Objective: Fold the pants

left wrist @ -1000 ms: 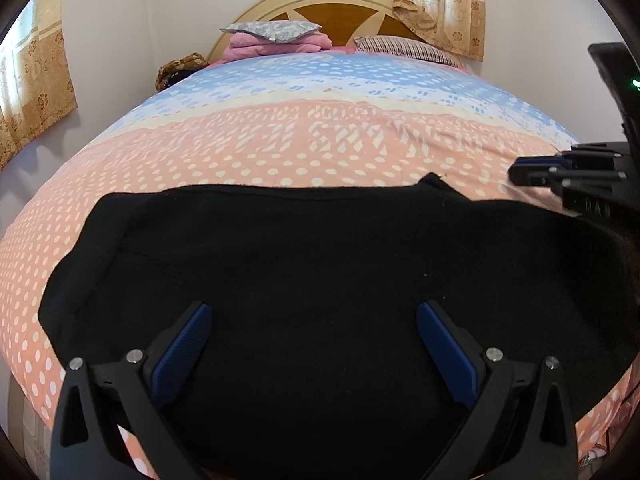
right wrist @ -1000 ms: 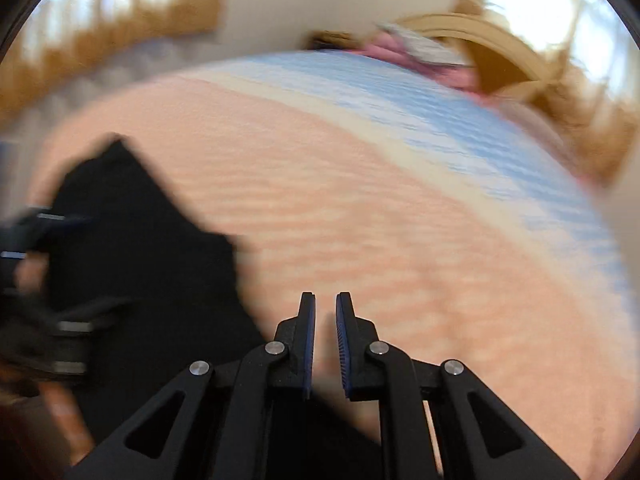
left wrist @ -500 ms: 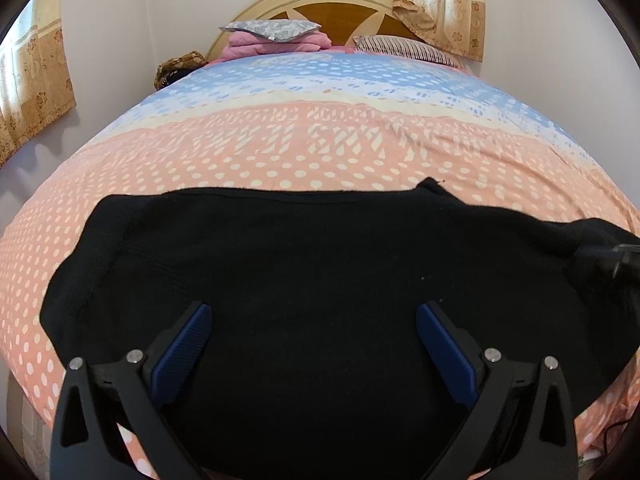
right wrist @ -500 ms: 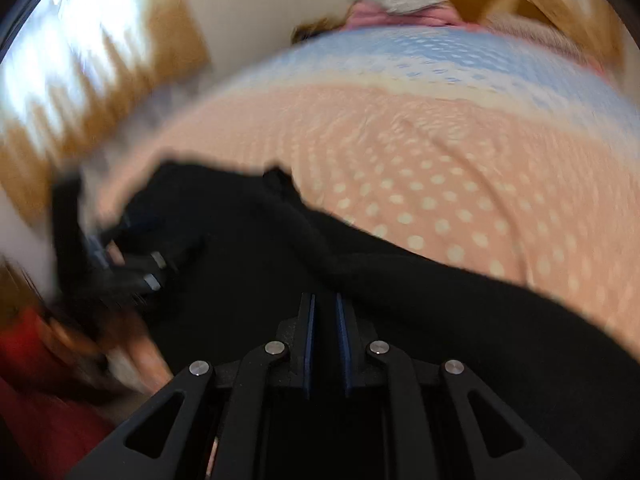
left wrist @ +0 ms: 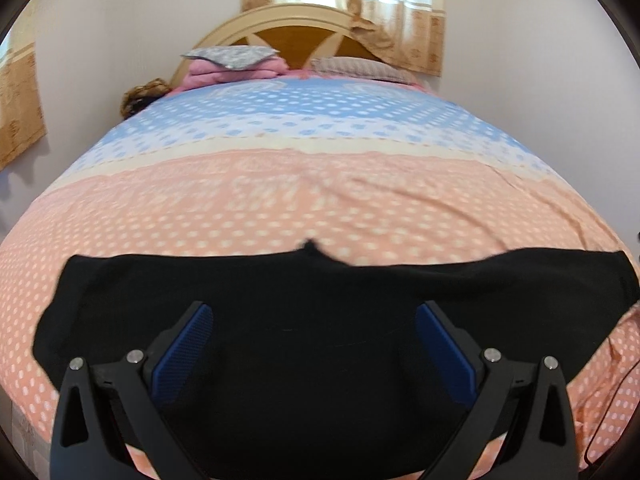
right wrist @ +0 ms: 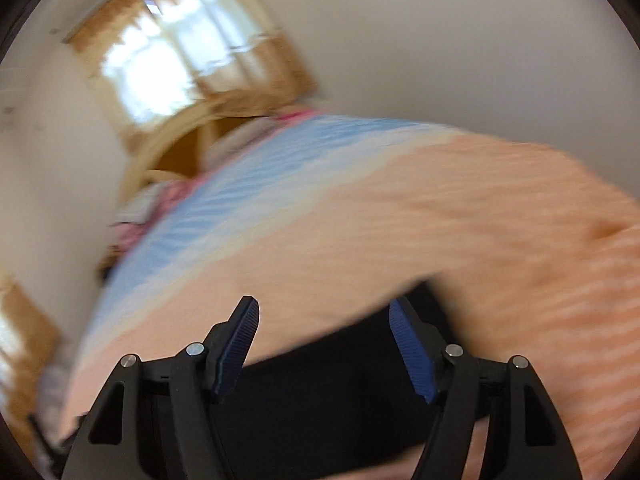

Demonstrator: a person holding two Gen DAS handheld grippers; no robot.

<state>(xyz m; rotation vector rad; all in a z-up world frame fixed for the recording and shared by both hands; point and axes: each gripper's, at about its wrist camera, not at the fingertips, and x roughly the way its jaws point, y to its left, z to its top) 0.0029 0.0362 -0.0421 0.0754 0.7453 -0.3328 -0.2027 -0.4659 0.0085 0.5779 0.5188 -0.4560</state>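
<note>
Black pants (left wrist: 312,296) lie spread in a wide band across the near end of the bed. My left gripper (left wrist: 314,320) hovers over their middle, open, its blue pads (left wrist: 182,348) far apart with nothing pinched. The right wrist view is tilted and smeared by motion. There my right gripper (right wrist: 324,316) is above an edge of the black pants (right wrist: 320,392); its jaws are opening and nothing sits between the blue pads (right wrist: 412,354). Neither gripper shows in the other's view.
The bed (left wrist: 320,184) has a sheet with pink dotted and blue dotted bands. Folded pink bedding (left wrist: 236,66) and a striped pillow (left wrist: 360,68) sit by the wooden headboard (left wrist: 304,36). Curtained windows and white walls surround the bed.
My right gripper, shut in both earlier frames, has opened, rolled and swept off the pants. It has left the left wrist view. The left gripper has drawn back and up a little.
</note>
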